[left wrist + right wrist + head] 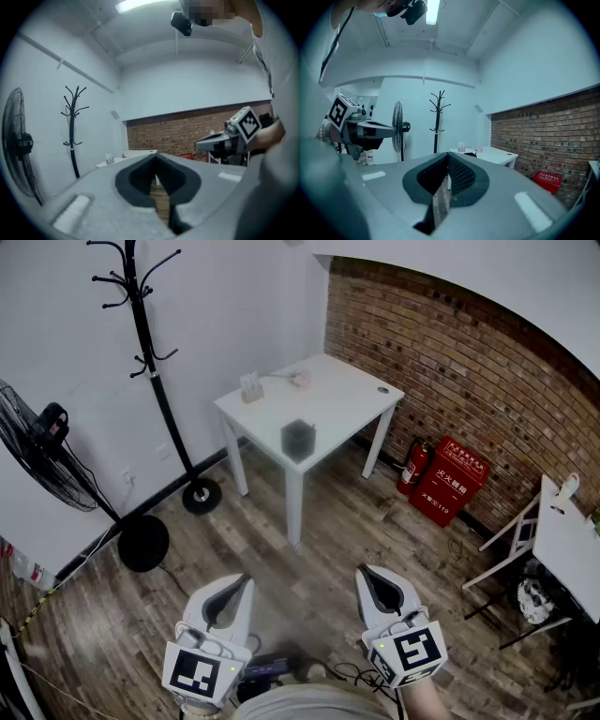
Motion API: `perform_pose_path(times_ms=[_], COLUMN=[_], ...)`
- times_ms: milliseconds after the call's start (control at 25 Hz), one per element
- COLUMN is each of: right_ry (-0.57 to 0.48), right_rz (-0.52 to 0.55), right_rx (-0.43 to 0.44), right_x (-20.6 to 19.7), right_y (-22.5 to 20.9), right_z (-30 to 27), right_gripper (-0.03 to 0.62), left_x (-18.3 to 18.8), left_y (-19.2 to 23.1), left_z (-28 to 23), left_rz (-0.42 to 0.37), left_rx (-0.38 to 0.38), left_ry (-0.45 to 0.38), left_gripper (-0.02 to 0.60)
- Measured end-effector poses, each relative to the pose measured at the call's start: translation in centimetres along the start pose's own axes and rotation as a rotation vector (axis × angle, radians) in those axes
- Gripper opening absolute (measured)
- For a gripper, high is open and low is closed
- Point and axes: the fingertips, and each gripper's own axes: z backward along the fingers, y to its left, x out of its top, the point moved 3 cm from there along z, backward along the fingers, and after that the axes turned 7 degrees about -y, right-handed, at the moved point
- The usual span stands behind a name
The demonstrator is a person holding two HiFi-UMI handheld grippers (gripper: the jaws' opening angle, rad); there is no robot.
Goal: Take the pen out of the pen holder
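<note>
A dark mesh pen holder [298, 439] stands near the front edge of a small white table [347, 395] across the room. At this distance no pen can be made out in it. Both grippers are held low and close to me, far from the table, pointing roughly level towards it. My left gripper [246, 580] [154, 157] has its jaws together with nothing between them. My right gripper [362, 571] [447, 155] is likewise shut and empty. The table [497, 154] shows beyond the right jaws.
A small white stand [251, 387] and a pink item [300, 379] sit at the table's back. A black coat stand [150, 362] and a floor fan [37, 446] are on the left. A red extinguisher box [452, 482] is by the brick wall, and a white folding table [567, 545] at right.
</note>
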Motion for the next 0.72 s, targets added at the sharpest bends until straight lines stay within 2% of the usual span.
perform_pose_path(times_ms=[720], right_ry=[0.008], right_rz=[-0.029], right_rx=[-0.006], right_x=[-0.47], right_y=[0.46], right_z=[0.01], right_gripper=[0.005], left_x=[-0.57], left_y=[0.19], left_z=[0.16], left_rz=[0.009], left_rx=[-0.006], left_ry=[0.008], left_gripper=[-0.006])
